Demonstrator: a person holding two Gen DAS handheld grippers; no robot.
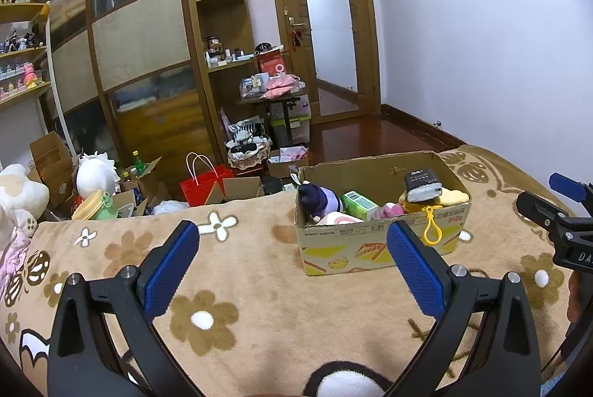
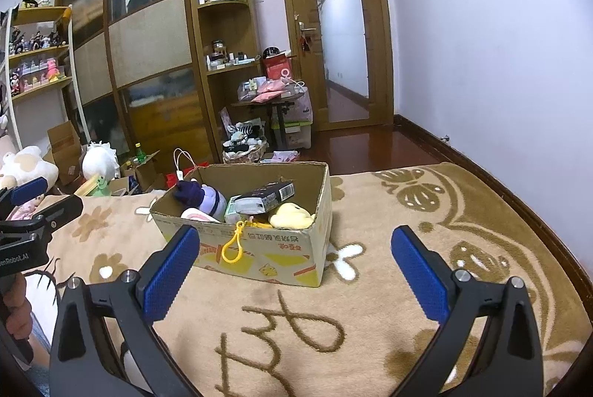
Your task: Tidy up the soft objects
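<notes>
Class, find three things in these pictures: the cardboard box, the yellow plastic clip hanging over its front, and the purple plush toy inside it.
cardboard box (image 2: 289,263): right wrist view, printed front wall.
yellow plastic clip (image 2: 232,250): right wrist view, the loop's left side.
purple plush toy (image 1: 315,198): left wrist view, its dark purple head.

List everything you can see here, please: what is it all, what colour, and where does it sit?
Cardboard box: one, brown with yellow print, on the blanket.
Purple plush: one, dark purple and lilac, in the box's left end.
Yellow plush: one, pale yellow, in the box's right end.
Black packet: one, black, on top of the items in the box.
Green carton: one, green, mid-box.
Yellow clip: one, yellow, hanging over the box's front wall.
Blanket: one, tan with brown flowers, under the box.
Red bag: one, red, on the floor beyond the blanket.
Door: one, brown, far wall.
Left tongs: black with blue pads, open, empty.
Right tongs: same colours, open, empty.
</notes>
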